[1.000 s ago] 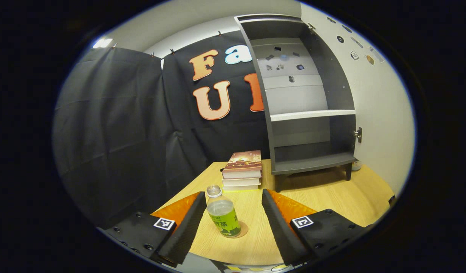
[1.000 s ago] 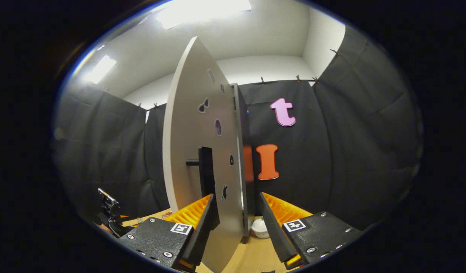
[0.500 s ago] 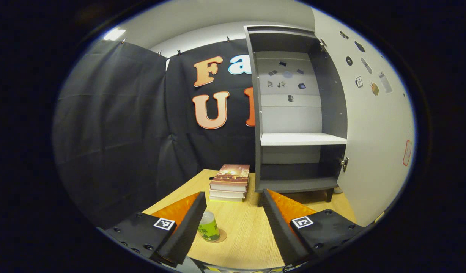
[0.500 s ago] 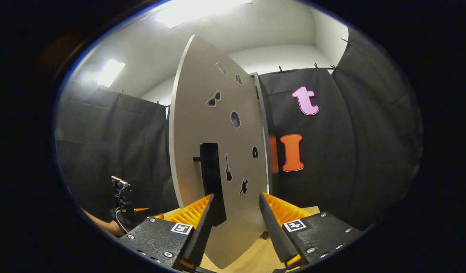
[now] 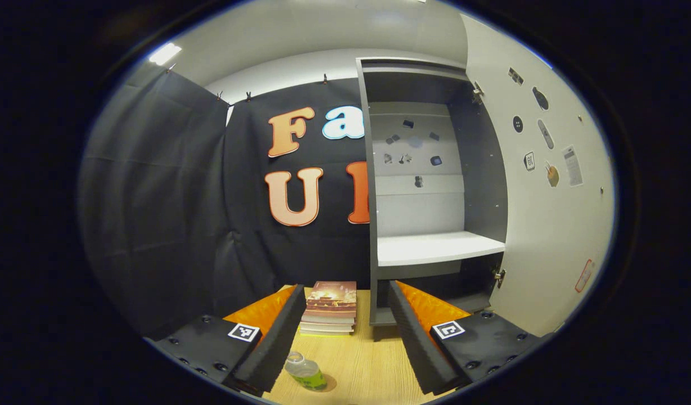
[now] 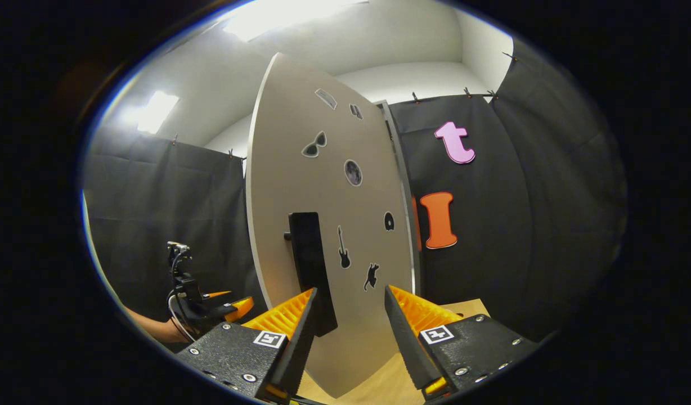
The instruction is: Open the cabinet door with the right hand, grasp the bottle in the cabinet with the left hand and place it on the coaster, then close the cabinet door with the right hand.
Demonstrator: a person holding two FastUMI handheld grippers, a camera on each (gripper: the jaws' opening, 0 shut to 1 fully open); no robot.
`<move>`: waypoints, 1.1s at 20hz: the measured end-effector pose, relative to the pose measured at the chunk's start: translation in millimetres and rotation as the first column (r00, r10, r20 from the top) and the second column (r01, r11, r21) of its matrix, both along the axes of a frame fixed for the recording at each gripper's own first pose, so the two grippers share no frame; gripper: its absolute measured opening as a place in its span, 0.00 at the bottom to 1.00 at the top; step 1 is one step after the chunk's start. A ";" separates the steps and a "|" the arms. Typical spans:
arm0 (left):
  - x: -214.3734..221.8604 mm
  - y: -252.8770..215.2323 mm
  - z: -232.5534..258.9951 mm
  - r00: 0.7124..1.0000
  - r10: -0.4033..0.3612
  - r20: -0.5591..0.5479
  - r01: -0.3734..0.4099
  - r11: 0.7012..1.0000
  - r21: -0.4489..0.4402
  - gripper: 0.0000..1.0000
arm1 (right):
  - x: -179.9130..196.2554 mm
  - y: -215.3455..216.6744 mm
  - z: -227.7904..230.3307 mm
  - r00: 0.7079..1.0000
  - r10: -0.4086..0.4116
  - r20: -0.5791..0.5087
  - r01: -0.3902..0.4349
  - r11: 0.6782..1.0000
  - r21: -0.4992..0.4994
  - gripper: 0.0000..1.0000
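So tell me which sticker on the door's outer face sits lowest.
The cat sticker, below the guitar sticker, nearest the right claw.

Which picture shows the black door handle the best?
The right gripper view. The handle stands upright on the door's outer face, just past the open right gripper. The left gripper view looks at the door's inner face, beside the open cabinet.
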State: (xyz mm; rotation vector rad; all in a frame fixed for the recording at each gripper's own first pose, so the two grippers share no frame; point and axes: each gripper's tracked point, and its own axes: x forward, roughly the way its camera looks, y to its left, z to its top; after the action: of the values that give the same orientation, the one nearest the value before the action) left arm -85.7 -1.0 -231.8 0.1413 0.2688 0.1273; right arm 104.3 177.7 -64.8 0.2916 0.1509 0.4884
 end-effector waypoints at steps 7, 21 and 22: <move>23.9 25.7 -2.6 0.999 -0.031 0.005 0.031 0.999 -0.017 0.96 | -4.2 14.3 2.3 0.997 0.073 0.009 -0.073 0.997 0.012 0.73; 42.0 115.9 -34.4 0.998 0.038 -0.045 -0.039 0.999 -0.026 0.96 | 9.8 36.1 -9.7 0.993 0.113 -0.025 -0.113 0.993 -0.027 0.82; 40.6 124.9 -39.9 0.997 0.045 -0.065 -0.046 0.999 -0.014 0.96 | 11.0 38.7 -9.4 0.993 0.111 -0.029 -0.112 0.994 -0.014 0.78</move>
State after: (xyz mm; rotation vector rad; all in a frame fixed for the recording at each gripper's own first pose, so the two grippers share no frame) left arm -45.1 124.0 -271.6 0.1243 0.3377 0.1663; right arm 115.3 216.4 -74.2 0.2758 0.1994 0.5940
